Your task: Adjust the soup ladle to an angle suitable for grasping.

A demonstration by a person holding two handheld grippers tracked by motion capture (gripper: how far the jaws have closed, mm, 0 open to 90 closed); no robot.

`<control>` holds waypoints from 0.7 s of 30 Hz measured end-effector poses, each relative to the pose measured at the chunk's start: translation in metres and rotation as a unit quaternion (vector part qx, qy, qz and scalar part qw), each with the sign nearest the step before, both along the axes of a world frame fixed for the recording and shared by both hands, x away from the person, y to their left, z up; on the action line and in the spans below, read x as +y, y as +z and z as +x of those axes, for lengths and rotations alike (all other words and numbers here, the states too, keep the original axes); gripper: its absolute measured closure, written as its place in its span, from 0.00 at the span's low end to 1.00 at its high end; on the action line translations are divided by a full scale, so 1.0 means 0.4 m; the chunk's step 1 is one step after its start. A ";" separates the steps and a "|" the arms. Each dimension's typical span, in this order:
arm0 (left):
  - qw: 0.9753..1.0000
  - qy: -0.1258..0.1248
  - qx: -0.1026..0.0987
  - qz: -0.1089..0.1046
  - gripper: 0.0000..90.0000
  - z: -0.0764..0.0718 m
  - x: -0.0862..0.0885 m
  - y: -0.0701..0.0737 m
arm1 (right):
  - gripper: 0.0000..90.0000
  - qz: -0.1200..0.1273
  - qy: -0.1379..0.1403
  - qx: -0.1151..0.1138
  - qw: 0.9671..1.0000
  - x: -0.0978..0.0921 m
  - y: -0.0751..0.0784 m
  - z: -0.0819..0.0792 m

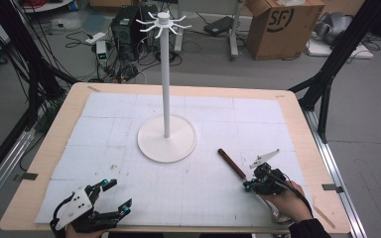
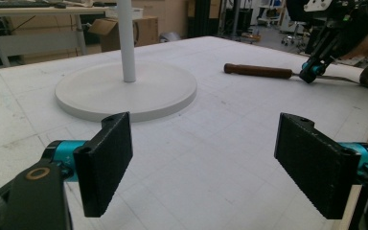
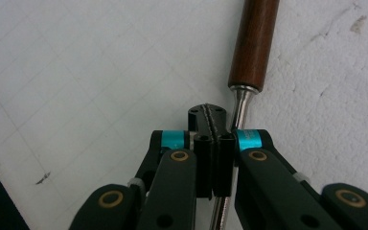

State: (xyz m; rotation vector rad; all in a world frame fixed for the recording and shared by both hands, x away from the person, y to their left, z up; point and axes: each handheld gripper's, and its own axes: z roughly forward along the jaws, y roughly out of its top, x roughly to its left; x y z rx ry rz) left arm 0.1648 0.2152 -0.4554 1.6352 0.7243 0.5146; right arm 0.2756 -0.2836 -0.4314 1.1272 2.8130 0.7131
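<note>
Your right gripper [image 3: 213, 125] is pressing its jaws flat together with nothing between them, its tips sitting just beside the metal shaft of the wooden-handled utensil [image 3: 253, 43]; whether they touch it is unclear. That utensil [image 1: 231, 163] is lying flat on the white mat [image 1: 109, 124], right of the white stand [image 1: 166, 138], its handle pointing toward the stand's base. Your left gripper [image 2: 203, 160] is hovering at the near left corner with its jaws spread wide and holding nothing, facing the stand [image 2: 126, 88] and, farther off, the utensil [image 2: 258, 71].
</note>
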 end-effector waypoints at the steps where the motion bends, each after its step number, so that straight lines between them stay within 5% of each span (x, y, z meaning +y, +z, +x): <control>1: 1.000 0.000 0.000 0.000 0.24 0.000 0.000 0.000 | 1.00 -0.002 0.002 0.005 1.000 0.001 0.002 0.001; 21: 1.000 0.000 0.001 -0.002 0.24 0.001 -0.002 0.000 | 1.00 -0.023 0.020 0.043 0.999 -0.036 0.011 -0.034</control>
